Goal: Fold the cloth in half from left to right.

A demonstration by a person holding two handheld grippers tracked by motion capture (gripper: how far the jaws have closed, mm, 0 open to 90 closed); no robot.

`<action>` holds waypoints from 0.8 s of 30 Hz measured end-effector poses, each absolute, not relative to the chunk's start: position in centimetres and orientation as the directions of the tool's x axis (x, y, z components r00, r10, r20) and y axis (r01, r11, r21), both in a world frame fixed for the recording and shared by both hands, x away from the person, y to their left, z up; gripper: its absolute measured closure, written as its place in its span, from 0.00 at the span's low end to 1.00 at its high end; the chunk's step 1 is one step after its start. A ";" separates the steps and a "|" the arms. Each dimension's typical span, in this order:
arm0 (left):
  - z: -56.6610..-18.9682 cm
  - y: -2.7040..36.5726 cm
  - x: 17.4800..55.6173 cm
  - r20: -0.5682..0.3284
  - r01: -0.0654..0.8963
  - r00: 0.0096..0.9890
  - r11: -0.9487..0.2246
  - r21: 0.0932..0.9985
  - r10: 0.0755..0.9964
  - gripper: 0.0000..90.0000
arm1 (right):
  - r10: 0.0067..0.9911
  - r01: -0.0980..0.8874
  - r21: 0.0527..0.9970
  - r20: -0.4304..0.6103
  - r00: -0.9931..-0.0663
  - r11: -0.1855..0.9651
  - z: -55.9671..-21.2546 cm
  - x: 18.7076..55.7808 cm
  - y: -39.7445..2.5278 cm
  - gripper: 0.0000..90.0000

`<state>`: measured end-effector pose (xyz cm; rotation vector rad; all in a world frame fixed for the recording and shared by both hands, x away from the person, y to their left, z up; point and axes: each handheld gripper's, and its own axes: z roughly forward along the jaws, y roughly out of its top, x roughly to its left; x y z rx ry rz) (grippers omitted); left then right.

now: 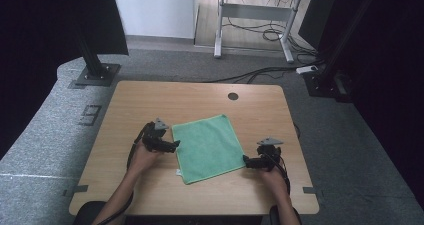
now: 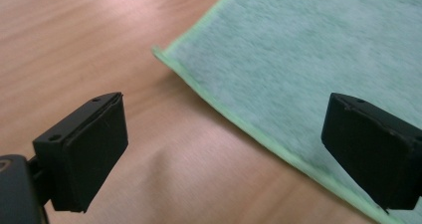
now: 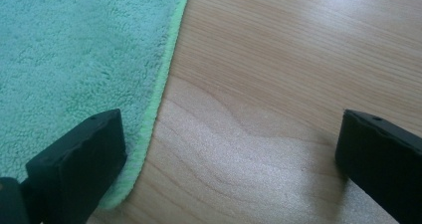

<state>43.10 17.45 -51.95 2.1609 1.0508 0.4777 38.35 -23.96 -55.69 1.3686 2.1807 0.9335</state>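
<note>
A green cloth [image 1: 207, 146] lies flat and spread out in the middle of the wooden table [image 1: 140, 97]. My left gripper [image 1: 175, 145] is at the cloth's left edge, open. In the left gripper view the cloth's [image 2: 318, 59] hemmed edge runs between the two jaws, with nothing held in my left gripper [image 2: 224, 159]. My right gripper [image 1: 246, 161] sits at the cloth's right edge, open. In the right gripper view the cloth [image 3: 79, 50] lies under the left jaw of my right gripper [image 3: 231, 169], and bare wood is between the jaws.
A round cable hole [image 1: 233, 96] is in the table near its far edge. Black stand bases [image 1: 95, 75] sit on the grey floor beyond the table, and a desk frame [image 1: 255, 20] with cables stands farther back.
</note>
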 end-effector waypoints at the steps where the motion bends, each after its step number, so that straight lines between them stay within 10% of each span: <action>1: -51.9 17.5 43.4 0.028 0.547 0.602 -0.438 0.714 0.798 0.05 | 0.898 0.630 0.717 0.015 -0.440 0.297 -55.7 38.4 -24.0 0.00; 24: -53.3 17.5 49.3 0.025 0.614 0.505 -0.379 0.692 0.863 0.06 | 0.898 0.630 0.717 0.015 -0.440 0.297 -55.7 38.4 -24.0 0.00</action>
